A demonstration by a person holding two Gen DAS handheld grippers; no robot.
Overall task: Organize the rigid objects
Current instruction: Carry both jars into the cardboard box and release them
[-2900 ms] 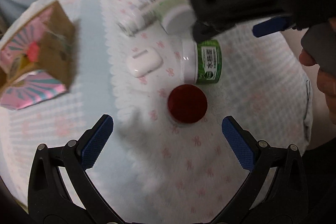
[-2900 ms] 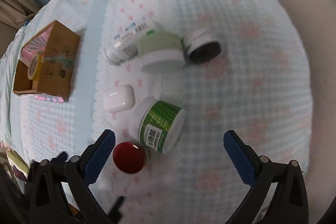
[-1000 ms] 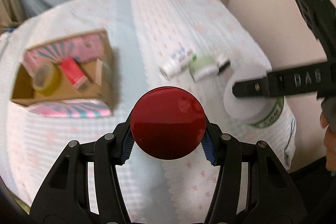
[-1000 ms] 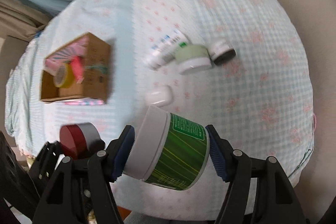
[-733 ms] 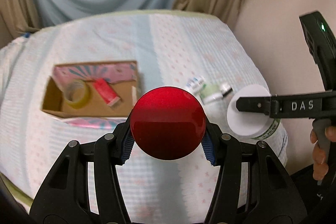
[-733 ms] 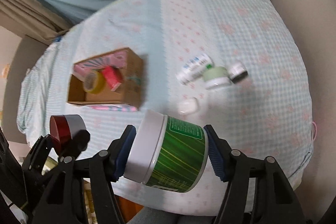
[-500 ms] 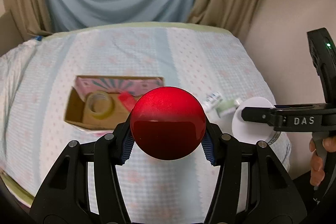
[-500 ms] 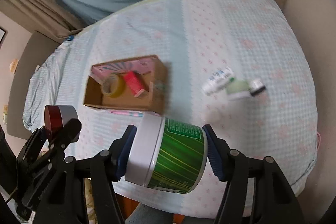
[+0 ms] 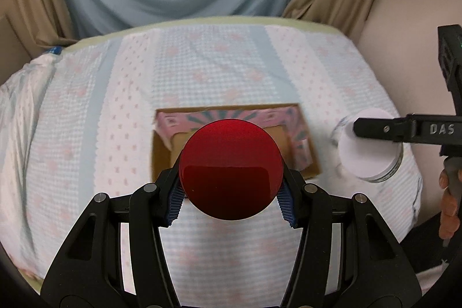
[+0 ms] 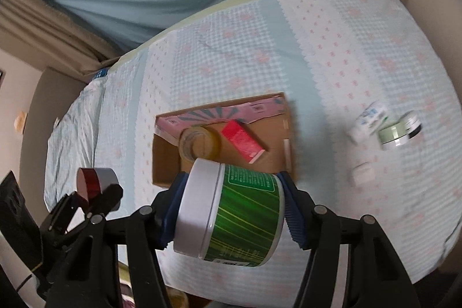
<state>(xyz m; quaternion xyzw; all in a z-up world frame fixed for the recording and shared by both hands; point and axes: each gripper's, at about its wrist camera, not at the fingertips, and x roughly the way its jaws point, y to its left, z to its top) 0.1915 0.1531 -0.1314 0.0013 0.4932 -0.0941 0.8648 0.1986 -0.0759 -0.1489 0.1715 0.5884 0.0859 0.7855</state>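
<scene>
Carrying two items at once toward the cardboard box (image 10: 219, 146), which sits on the bed (image 10: 346, 48) nearer its left edge than its right. Left tongs (image 9: 230, 199) are clamped on the red-lidded tin (image 9: 230, 169) across its round sides, lid face toward the camera, so a straight drop should land it flat. In the right wrist view the same tin (image 10: 95, 178) shows a silver side wall, held off to the left of the box. Right tongs (image 10: 232, 217) are clamped on the green jar (image 10: 245, 211), pads on its white lid end and its base, so it rides on its side; likely because it was lying down when gripped. Box already holds a tape roll (image 10: 199, 143) and a red carton (image 10: 244, 145), leaving bare floor mainly along the near and right walls; my read is the jar goes there, tin in whatever gap remains. Still loose near the bed's right edge: a white bottle (image 10: 368, 117), a pale green jar (image 10: 394, 137), a small dark-ended pot (image 10: 413, 124) touching it, and a white case (image 10: 363, 173) slightly nearer; blur hides details. Both loads hang over the near side of the bed, not yet over the box opening. Risk: the jar grip is end-on on smooth faces, so it could pivot if tilted.
</scene>
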